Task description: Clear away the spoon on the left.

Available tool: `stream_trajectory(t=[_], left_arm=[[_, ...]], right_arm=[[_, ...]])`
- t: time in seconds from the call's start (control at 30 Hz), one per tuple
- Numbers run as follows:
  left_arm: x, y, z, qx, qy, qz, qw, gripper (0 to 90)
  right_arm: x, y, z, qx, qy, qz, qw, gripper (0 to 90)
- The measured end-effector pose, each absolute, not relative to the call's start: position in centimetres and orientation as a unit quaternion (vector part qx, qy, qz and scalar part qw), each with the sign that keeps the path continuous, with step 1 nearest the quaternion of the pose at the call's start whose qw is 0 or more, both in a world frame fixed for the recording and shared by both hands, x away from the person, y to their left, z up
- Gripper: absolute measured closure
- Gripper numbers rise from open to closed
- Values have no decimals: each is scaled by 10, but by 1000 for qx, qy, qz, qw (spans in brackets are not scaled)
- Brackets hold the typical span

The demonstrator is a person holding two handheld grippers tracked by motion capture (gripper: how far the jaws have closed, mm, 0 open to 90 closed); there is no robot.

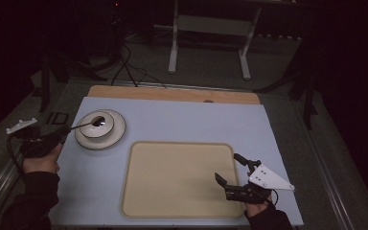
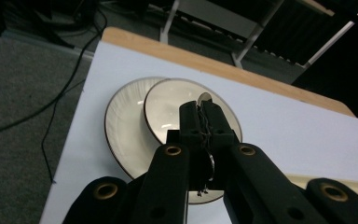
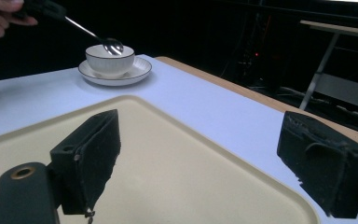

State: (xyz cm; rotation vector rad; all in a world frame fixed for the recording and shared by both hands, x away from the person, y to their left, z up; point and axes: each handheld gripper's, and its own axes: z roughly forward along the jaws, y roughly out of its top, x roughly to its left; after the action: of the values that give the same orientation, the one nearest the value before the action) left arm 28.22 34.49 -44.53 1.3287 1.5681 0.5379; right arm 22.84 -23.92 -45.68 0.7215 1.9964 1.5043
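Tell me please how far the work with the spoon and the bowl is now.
Done: the left tool is shut on the spoon handle. In hand: the spoon's head is at the rim of the white bowl, which sits on its saucer. Left, probably: moving things to the beige tray, which holds nothing yet; the right tool waits open over it.
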Motion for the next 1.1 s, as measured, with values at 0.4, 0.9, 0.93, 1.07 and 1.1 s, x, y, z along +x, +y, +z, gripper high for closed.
stream_trajectory(t=[0.4, 0.9, 0.93, 1.07, 1.1], left_arm=[[263, 339, -400, 593, 589, 239, 495, 898], [256, 309, -369, 670, 490, 210, 517, 898], [256, 306, -367, 674, 484, 210, 517, 898], [254, 297, -361, 698, 450, 197, 522, 898], [254, 295, -360, 702, 443, 195, 522, 898]], right_arm=[[229, -240, -457, 268, 738, 560, 264, 134], [230, -240, -458, 270, 737, 561, 263, 134], [230, -240, -458, 270, 738, 560, 263, 134], [229, -240, -458, 270, 737, 560, 266, 134], [229, -240, -457, 271, 736, 560, 266, 134]])
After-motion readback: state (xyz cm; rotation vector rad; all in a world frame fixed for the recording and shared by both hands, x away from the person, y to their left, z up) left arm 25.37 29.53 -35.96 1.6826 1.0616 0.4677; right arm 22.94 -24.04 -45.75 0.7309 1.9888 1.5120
